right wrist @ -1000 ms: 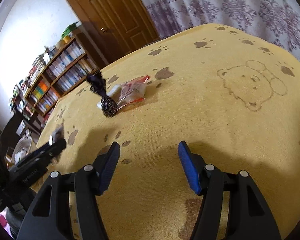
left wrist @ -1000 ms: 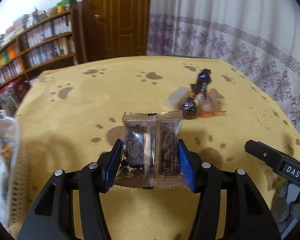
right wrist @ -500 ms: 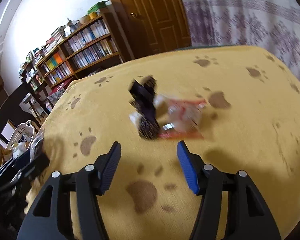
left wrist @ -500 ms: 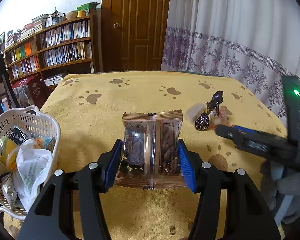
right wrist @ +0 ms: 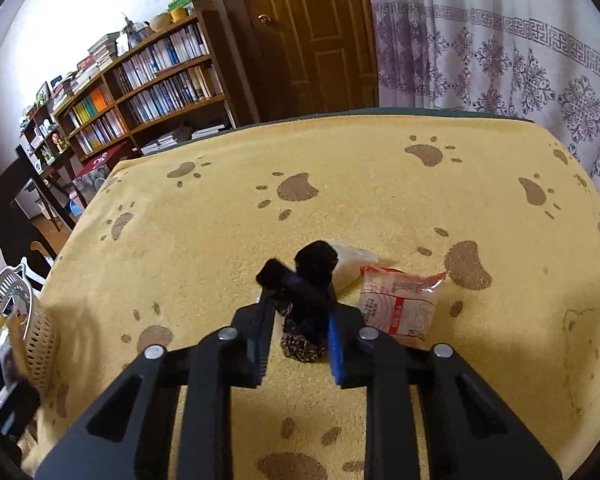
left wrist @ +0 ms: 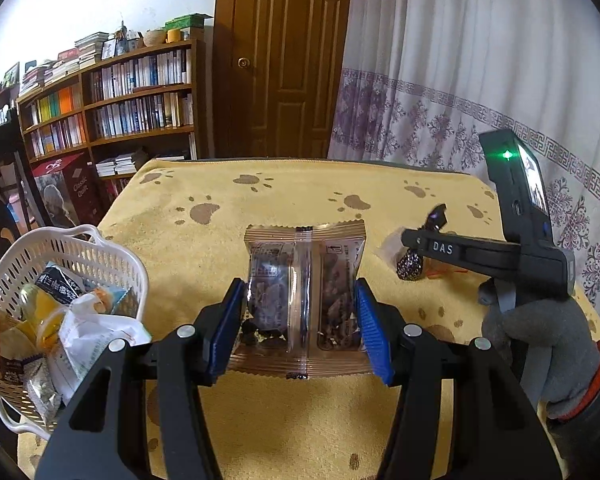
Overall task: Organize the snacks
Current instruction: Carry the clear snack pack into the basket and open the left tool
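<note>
- My left gripper [left wrist: 300, 322] has its jaws clamped on a clear twin-pocket snack packet [left wrist: 305, 298], held above the yellow paw-print worktop [left wrist: 204, 264].
- My right gripper's [right wrist: 296, 346] jaws stand close around a dark twist-wrapped sweet [right wrist: 305, 312]; I cannot tell if they grip it.
- Just right of those jaws lies a red-and-white packet [right wrist: 398, 306].
- Left of my left jaws stands the white basket [left wrist: 76, 248], holding snacks.

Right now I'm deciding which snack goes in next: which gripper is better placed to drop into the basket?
Left. The left gripper already clamps the brown twin-pack snack, and the white basket sits just to its left. The right gripper is only closing around the dark candy.
</note>
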`<state>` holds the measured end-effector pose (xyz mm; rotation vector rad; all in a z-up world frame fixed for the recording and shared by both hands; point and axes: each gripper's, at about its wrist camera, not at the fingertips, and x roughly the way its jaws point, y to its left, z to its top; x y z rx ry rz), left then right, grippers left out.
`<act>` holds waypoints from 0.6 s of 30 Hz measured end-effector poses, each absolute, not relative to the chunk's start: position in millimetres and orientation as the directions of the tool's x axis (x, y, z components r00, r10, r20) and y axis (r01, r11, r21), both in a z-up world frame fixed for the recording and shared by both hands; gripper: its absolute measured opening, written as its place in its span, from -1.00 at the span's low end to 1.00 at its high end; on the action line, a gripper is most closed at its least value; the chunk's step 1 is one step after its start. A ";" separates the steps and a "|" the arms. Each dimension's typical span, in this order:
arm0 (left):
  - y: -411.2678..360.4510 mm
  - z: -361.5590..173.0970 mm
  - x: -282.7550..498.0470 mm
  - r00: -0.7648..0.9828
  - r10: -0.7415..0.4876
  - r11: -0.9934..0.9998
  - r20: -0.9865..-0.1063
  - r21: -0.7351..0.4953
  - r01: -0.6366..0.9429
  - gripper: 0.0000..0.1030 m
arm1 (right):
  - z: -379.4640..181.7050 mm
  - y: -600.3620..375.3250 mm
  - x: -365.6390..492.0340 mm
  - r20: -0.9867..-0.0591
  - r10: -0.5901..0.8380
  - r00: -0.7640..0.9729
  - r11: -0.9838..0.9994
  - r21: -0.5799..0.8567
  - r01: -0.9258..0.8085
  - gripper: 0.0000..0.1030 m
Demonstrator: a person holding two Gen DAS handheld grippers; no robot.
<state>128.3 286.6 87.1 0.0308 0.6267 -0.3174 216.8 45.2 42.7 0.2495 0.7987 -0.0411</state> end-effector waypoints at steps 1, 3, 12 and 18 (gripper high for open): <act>286.5 88.2 128.0 0.765 -0.281 0.952 -0.579 -0.068 0.299 0.10 | 42.6 43.5 215.0 -0.714 0.061 0.697 0.968 0.214 0.134 -0.62; 288.5 90.9 126.9 0.770 -0.277 0.954 -0.574 -0.069 0.292 0.10 | 43.2 42.3 210.9 -0.715 0.066 0.696 0.964 0.226 0.141 -0.63; 298.5 107.1 122.9 0.804 -0.247 0.965 -0.540 -0.061 0.255 0.10 | 65.8 45.3 190.1 -0.671 0.098 0.735 0.958 0.264 0.114 -0.64; 317.1 122.1 118.4 0.836 -0.217 0.975 -0.503 -0.065 0.214 0.10 | 79.7 59.6 177.9 -0.648 0.127 0.751 0.960 0.271 0.072 -0.64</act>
